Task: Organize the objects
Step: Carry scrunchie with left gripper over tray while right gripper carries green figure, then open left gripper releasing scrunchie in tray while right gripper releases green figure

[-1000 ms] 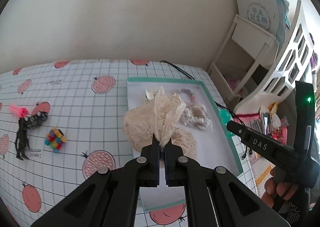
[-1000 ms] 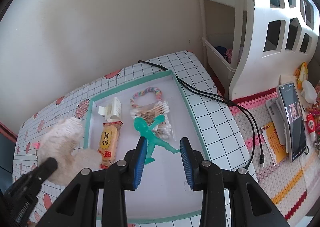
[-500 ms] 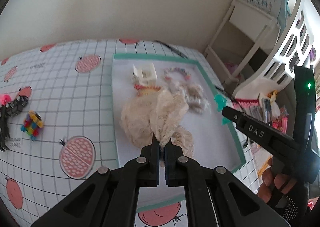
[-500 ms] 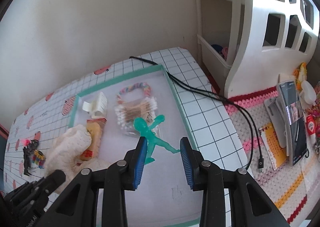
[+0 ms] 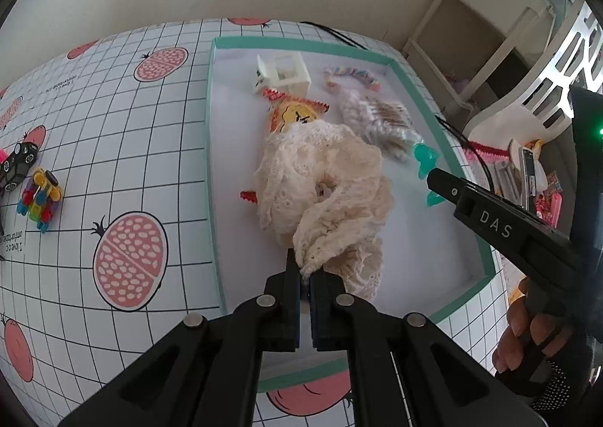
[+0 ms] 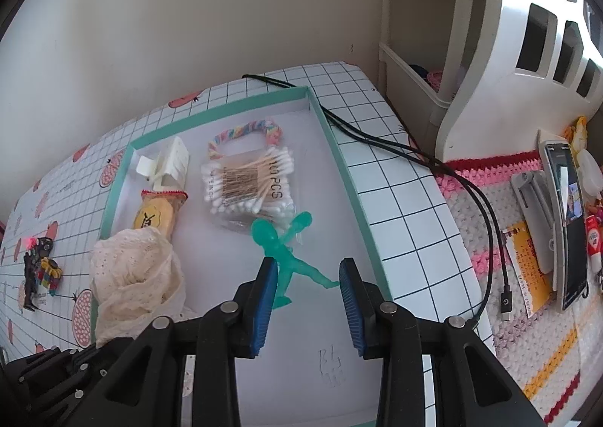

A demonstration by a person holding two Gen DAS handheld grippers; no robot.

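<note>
My left gripper [image 5: 306, 278] is shut on a cream lace cloth [image 5: 324, 182], which hangs over the white inside of a teal-rimmed tray [image 5: 209, 148] and covers part of a snack packet [image 5: 292, 116]. In the right wrist view the lace cloth [image 6: 133, 280] sits at the tray's left side. My right gripper [image 6: 307, 297] is open above the tray, its blue pads either side of a green toy figure [image 6: 284, 253] that lies on the tray floor. The tray also holds a bag of cotton swabs [image 6: 248, 182], a braided band [image 6: 245, 133] and a white clip [image 6: 167, 163].
A small black toy [image 5: 17, 163] and a multicoloured block toy [image 5: 39, 197] lie on the grid-patterned cloth left of the tray. A black cable [image 6: 426, 159] runs along the tray's right side. A white shelf unit [image 6: 490, 31] and a phone [image 6: 567, 223] stand at the right.
My left gripper has carried the lace cloth further over the tray and lower. The right gripper has stayed open over the green figure.
</note>
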